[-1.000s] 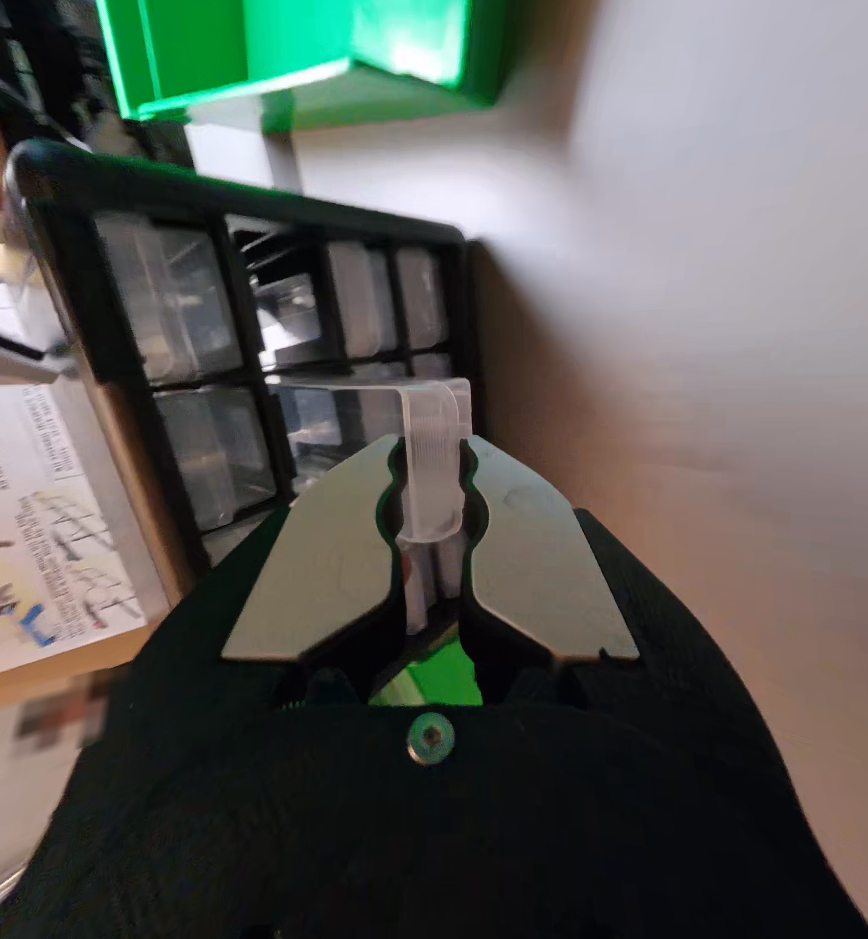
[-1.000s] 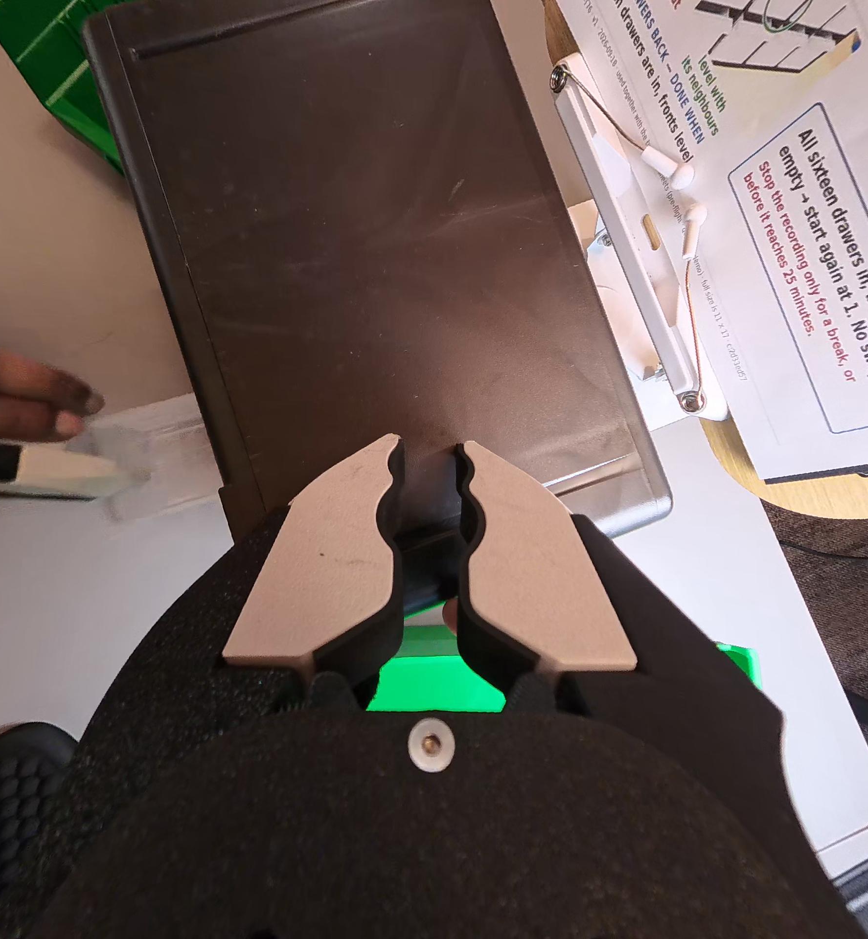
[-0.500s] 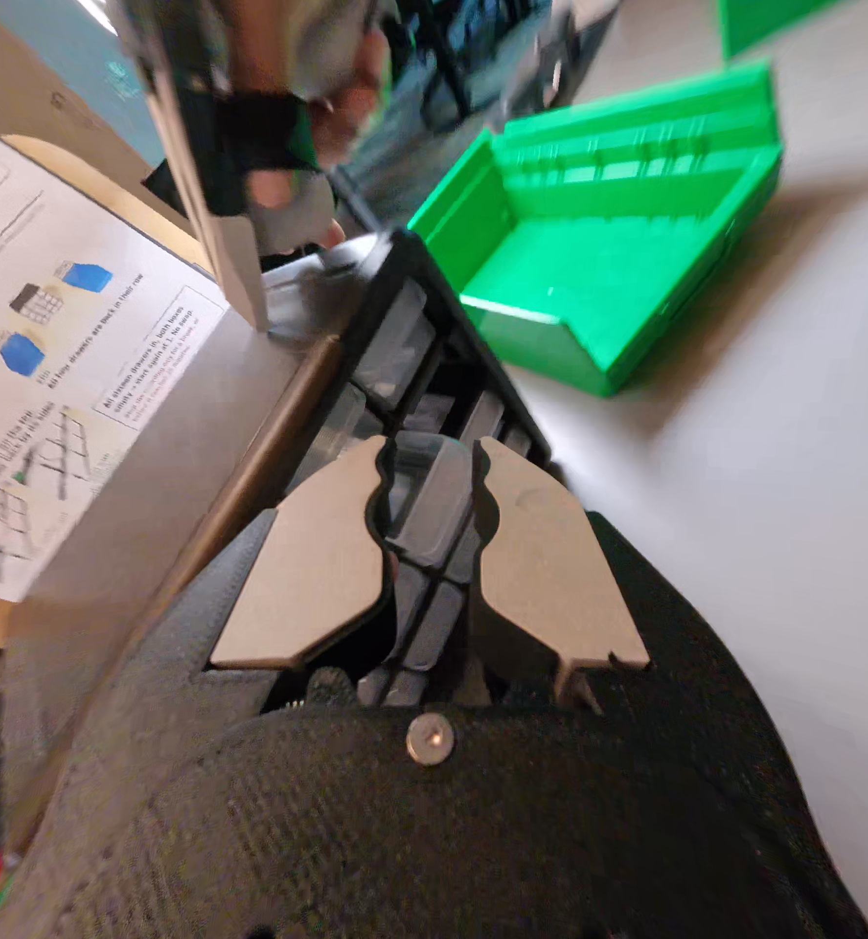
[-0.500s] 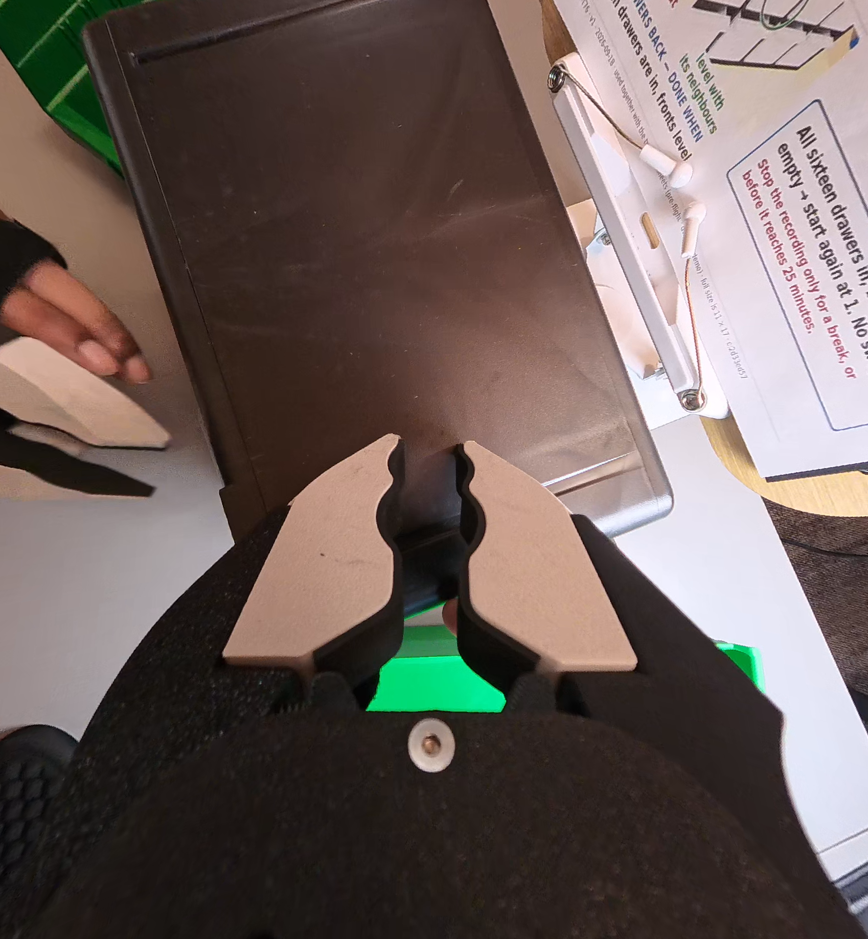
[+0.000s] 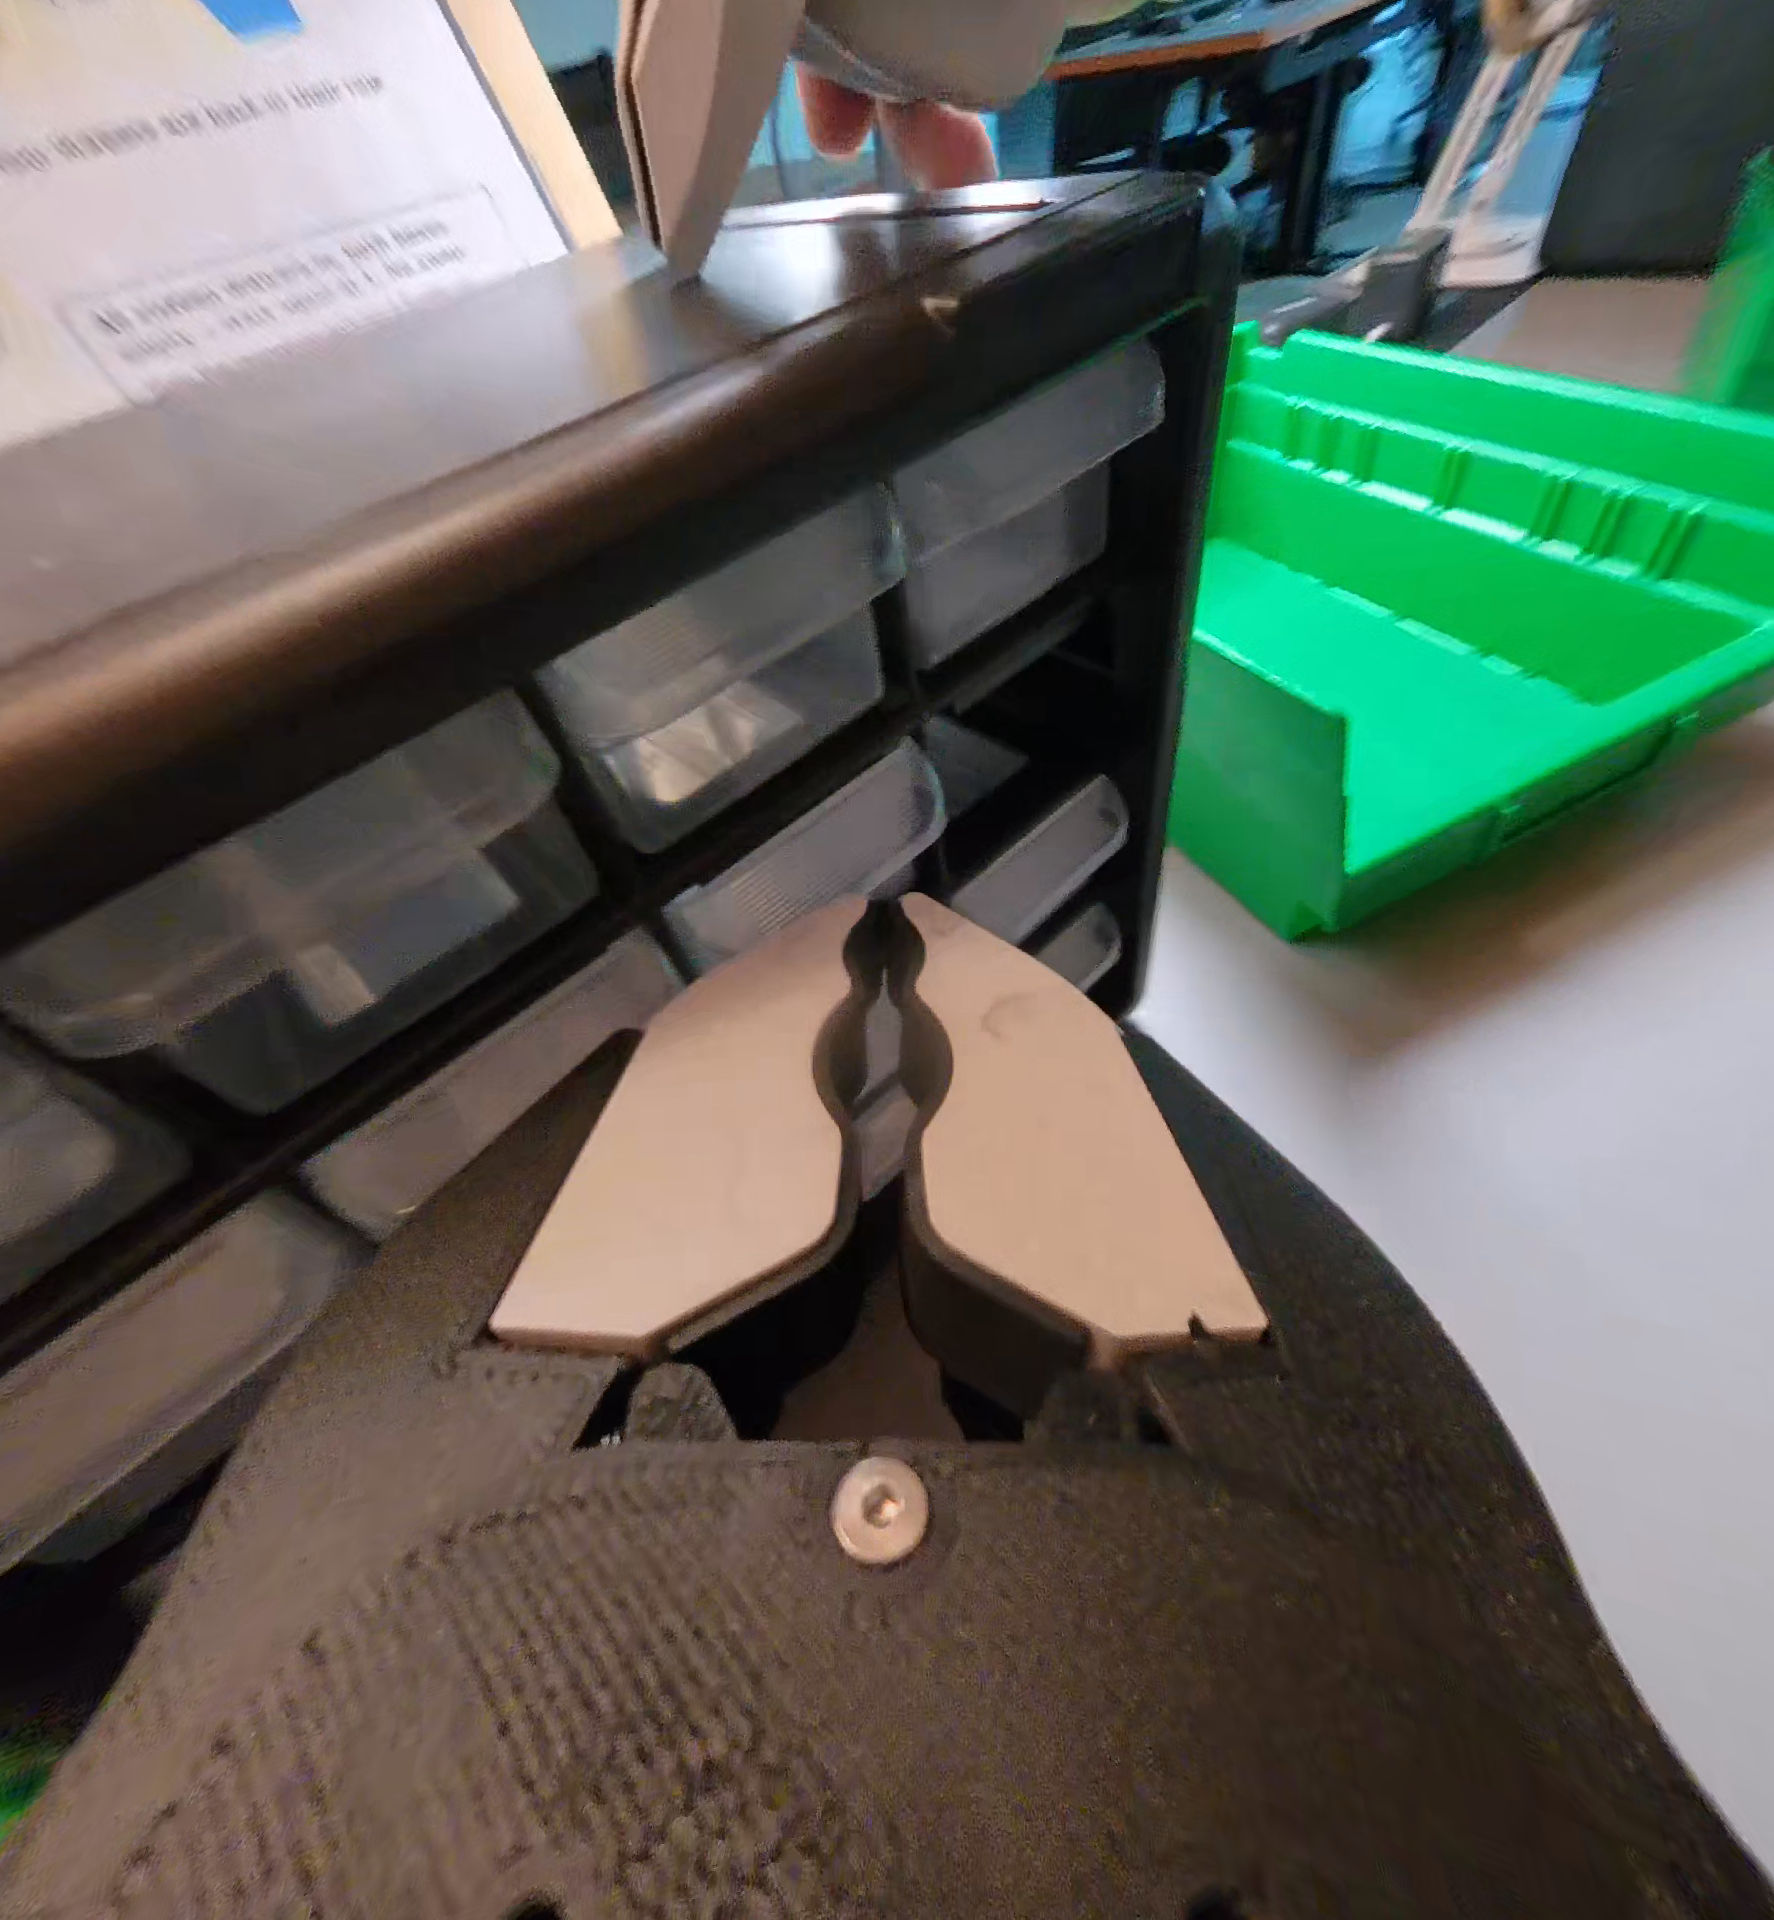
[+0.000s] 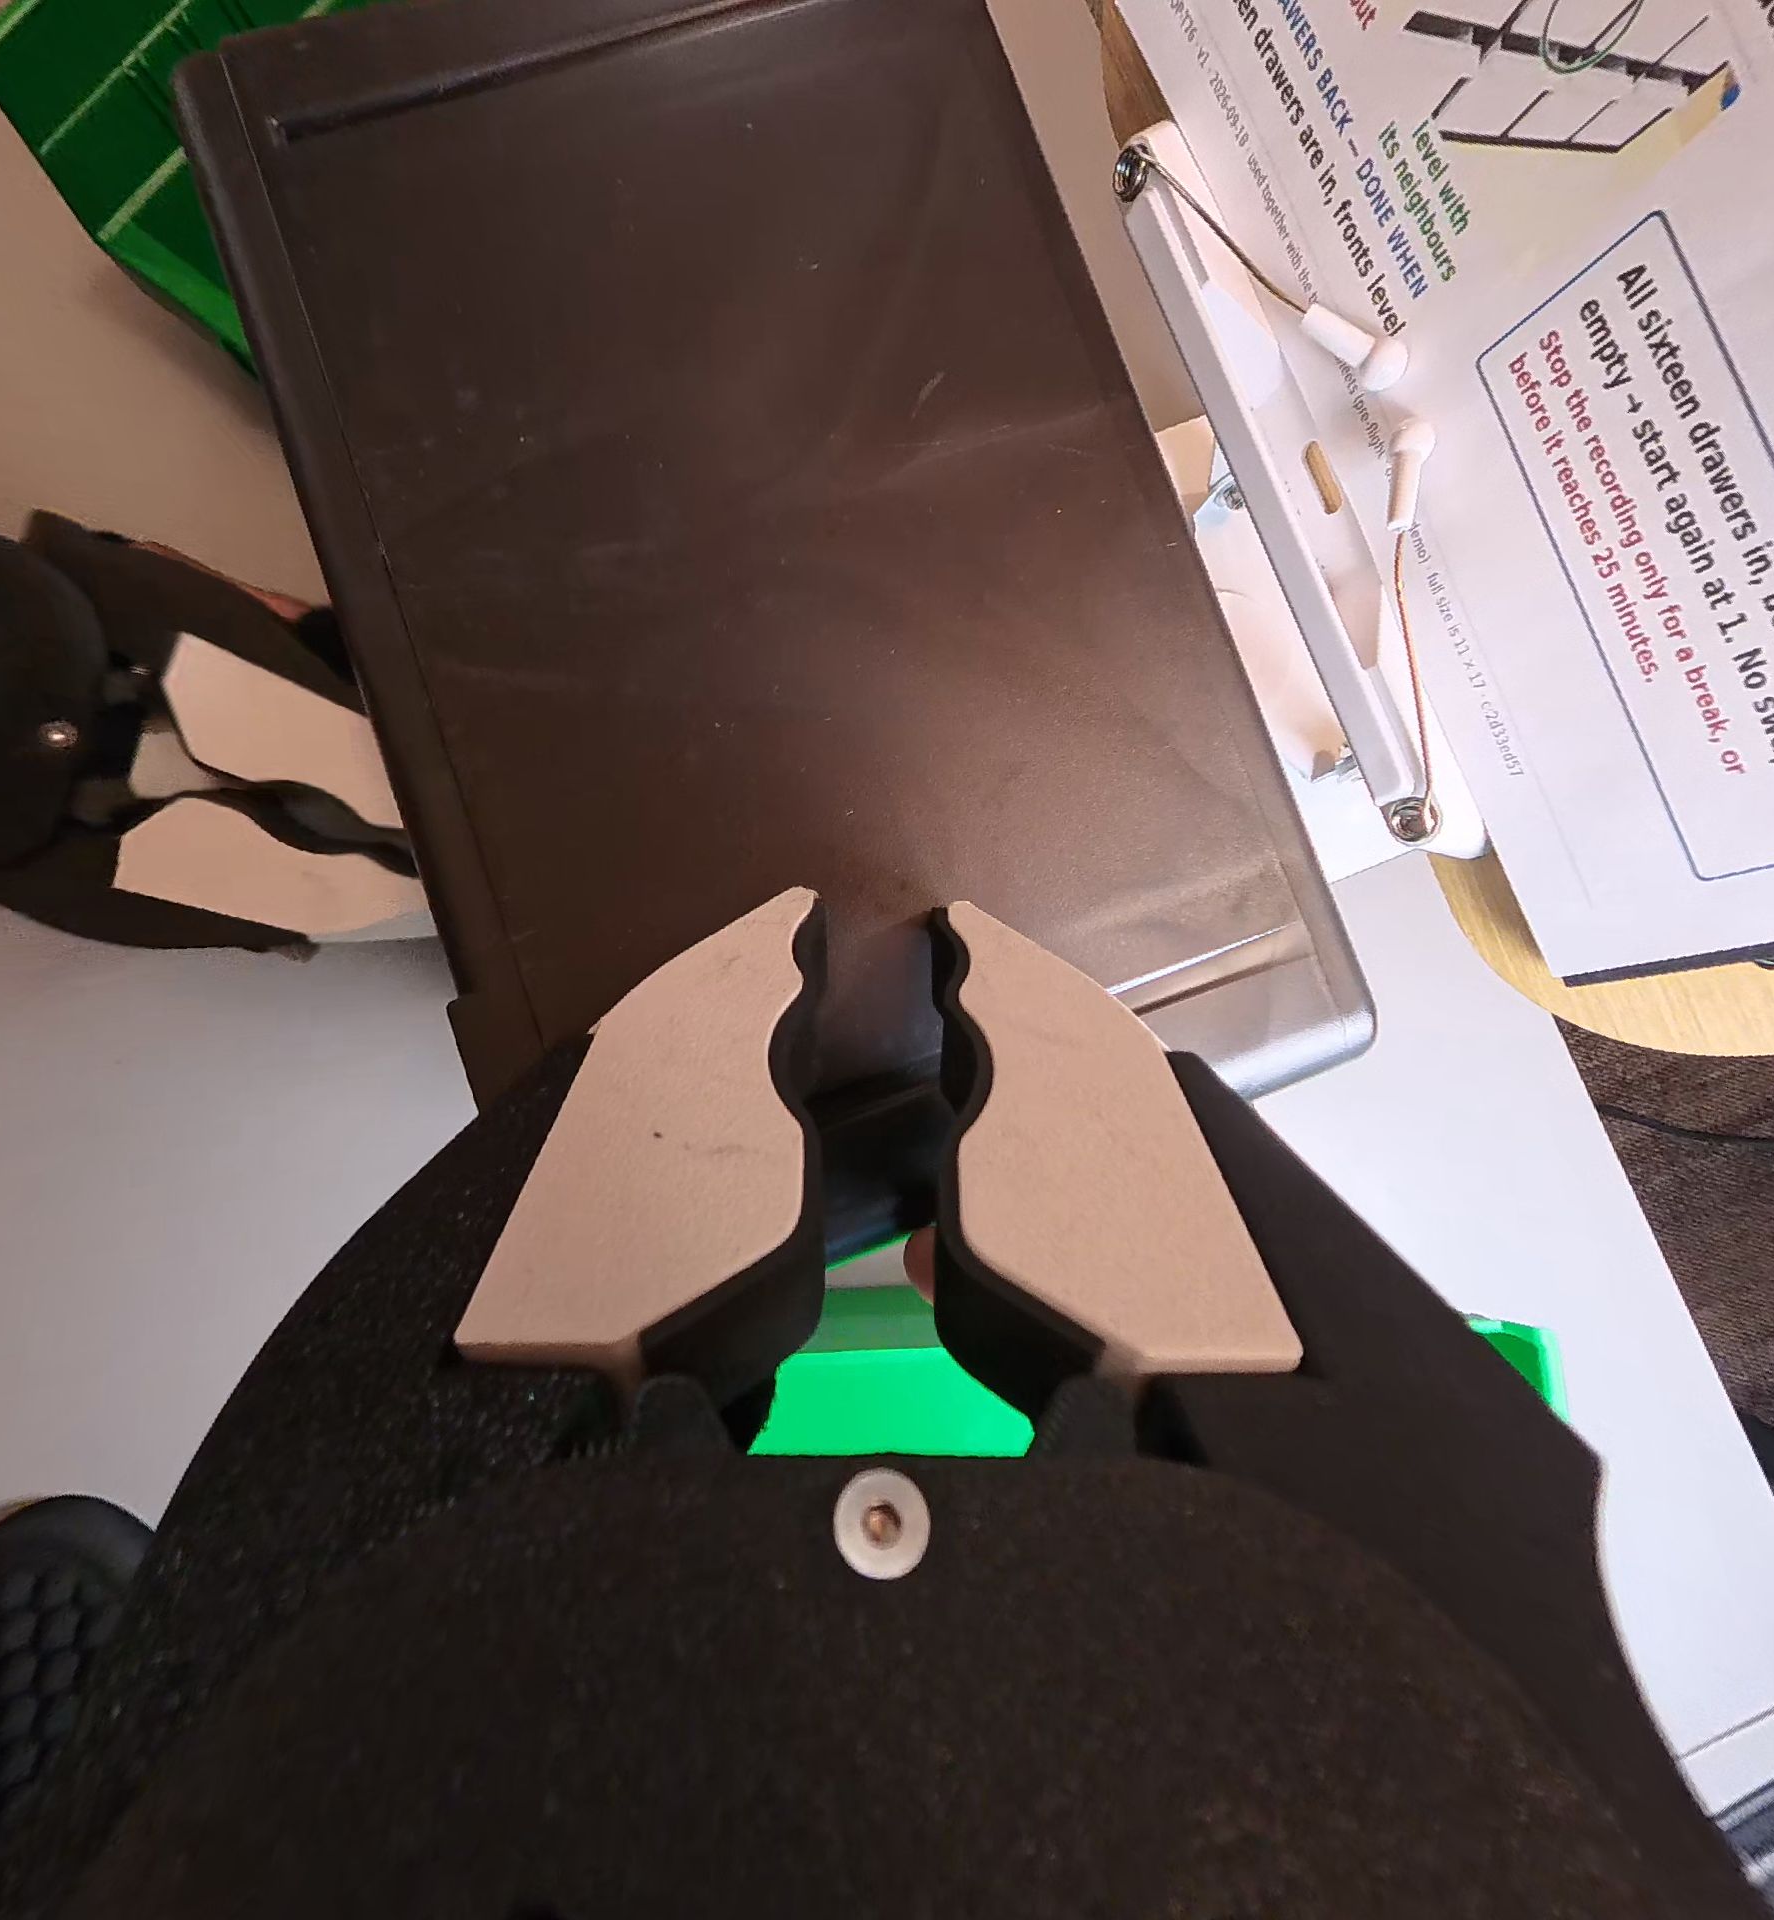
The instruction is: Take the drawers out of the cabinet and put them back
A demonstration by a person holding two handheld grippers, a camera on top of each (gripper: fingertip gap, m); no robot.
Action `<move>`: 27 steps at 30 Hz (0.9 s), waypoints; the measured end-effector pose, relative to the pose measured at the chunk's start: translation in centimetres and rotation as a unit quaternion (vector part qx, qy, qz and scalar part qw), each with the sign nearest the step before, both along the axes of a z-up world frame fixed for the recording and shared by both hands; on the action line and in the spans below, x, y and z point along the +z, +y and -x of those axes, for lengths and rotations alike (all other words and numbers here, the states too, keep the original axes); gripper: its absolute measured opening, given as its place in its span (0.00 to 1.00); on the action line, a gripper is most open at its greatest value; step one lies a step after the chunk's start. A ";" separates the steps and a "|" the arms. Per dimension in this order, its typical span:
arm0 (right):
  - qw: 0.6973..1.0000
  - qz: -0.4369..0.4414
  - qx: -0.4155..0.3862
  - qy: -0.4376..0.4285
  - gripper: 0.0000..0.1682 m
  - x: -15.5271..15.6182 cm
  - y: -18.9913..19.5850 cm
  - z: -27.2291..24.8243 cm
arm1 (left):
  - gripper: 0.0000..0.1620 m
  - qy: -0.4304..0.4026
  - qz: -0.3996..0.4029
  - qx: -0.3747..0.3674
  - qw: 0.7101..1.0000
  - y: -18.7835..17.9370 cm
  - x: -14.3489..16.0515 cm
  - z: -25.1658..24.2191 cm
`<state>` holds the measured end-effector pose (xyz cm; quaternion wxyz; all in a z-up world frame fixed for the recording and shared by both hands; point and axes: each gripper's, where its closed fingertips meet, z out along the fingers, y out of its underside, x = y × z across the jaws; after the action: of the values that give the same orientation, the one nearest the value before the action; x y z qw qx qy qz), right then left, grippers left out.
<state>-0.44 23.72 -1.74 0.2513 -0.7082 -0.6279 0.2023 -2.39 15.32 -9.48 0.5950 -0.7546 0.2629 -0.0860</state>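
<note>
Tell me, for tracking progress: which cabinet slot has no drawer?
The slot second from top in the rightmost column: dark inside, while its neighbours hold clear drawers.

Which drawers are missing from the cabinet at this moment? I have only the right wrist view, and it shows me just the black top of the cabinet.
Observer: One slot of the cabinet is empty: the far right column, second row from the top.
Operator: Does the left gripper hold a drawer?
Observer: No. The left gripper is shut with nothing visible between its fingers. Its tips are just below the lip of the drawer left of that slot.
Operator: Are there drawers in the green bin?
Observer: The green bin stands past that end of the cabinet, and the part I see holds no drawers.
</note>
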 end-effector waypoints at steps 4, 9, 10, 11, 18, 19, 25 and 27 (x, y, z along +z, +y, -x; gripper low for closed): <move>1.000 0.002 0.001 0.001 0.11 0.0 0.0 0.0 | 0.00 -0.044 0.035 0.002 0.998 0.5 -1.0 -0.7; 1.000 0.001 0.000 0.002 0.11 0.0 0.0 0.0 | 0.00 -0.049 0.020 -0.011 0.999 -0.6 -0.6 -0.5; 1.000 0.002 0.000 0.002 0.11 0.0 0.0 0.0 | 0.00 -0.053 0.013 -0.028 0.998 -1.4 0.2 -0.5; 1.000 0.002 0.001 0.003 0.11 0.0 0.0 0.0 | 0.00 -0.057 0.006 -0.046 0.997 -2.3 1.1 -0.3; 1.000 0.002 0.005 0.002 0.11 0.0 0.0 0.0 | 0.01 -0.016 -0.081 0.006 0.997 -4.1 9.1 12.7; 1.000 0.003 0.005 0.002 0.11 0.0 0.0 0.0 | 0.05 -0.003 -0.072 0.030 0.997 -3.5 9.5 15.7; 1.000 0.006 0.005 -0.004 0.11 0.0 0.0 0.0 | 0.18 0.175 0.073 0.136 0.972 0.7 5.3 31.7; 1.000 0.005 0.002 -0.006 0.11 0.0 0.0 0.1 | 0.21 0.257 0.143 0.143 0.945 1.3 2.4 35.5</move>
<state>-0.50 23.70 -1.73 0.2436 -0.7093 -0.6300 0.2016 -37.90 16.65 -7.05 0.3989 -0.8579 0.2811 0.1606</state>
